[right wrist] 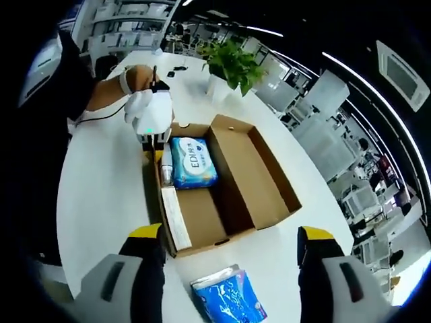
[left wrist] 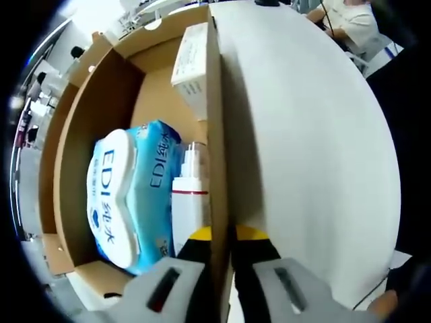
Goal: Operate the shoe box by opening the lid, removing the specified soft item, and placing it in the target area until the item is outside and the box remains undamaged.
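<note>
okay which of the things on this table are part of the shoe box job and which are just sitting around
Job: shoe box, lid open; tissue pack inside; second tissue pack outside; left gripper on the box wall; right gripper.

Lying about: white bottle, carton, plant.

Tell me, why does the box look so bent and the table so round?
Fisheye lens: in the left gripper view the shoe box wall curves, close up; in the right gripper view the white table bulges round, and ceiling lights streak into curved lines; the edges go dark.

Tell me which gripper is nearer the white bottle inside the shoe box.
Left. The left gripper pinches the box wall right beside the white bottle; the right gripper hangs open outside the shoe box.
</note>
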A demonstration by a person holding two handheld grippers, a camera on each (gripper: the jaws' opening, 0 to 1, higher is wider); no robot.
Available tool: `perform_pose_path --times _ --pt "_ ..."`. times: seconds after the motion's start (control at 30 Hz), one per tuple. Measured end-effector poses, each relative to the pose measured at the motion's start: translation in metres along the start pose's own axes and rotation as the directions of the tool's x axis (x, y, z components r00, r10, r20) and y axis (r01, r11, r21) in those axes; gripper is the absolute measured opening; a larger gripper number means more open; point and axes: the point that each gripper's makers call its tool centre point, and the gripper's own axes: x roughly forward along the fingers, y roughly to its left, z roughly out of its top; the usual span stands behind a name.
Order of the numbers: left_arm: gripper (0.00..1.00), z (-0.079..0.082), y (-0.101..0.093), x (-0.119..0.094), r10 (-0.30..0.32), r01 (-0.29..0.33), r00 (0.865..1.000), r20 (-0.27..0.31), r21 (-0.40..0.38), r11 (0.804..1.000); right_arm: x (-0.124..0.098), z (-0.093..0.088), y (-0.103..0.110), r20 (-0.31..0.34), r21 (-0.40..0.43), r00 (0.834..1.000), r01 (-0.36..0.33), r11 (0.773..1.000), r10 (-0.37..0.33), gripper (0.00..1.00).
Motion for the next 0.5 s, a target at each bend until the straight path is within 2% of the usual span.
perform_pose_path --times 0.13,0.3,0.5 --pt "0.03 0.001 -0.004 -0.001 0.012 -0.012 1.0 -0.003 -0.028 1.0 -0.001 0.006 -0.007 0.053 0.024 0.998 0.019 1.0 -0.02 0.78" --pt "0.03 0.002 -0.007 -0.002 0.021 -0.021 1.0 0.001 -0.046 0.999 0.001 0.03 -0.006 0.166 0.019 0.986 0.01 1.0 -0.013 0.77" --pt "0.03 0.003 -0.01 -0.004 0.015 -0.015 1.0 0.001 -0.058 0.998 0.012 0.034 0.002 0.189 0.001 0.982 -0.018 1.0 0.017 0.77"
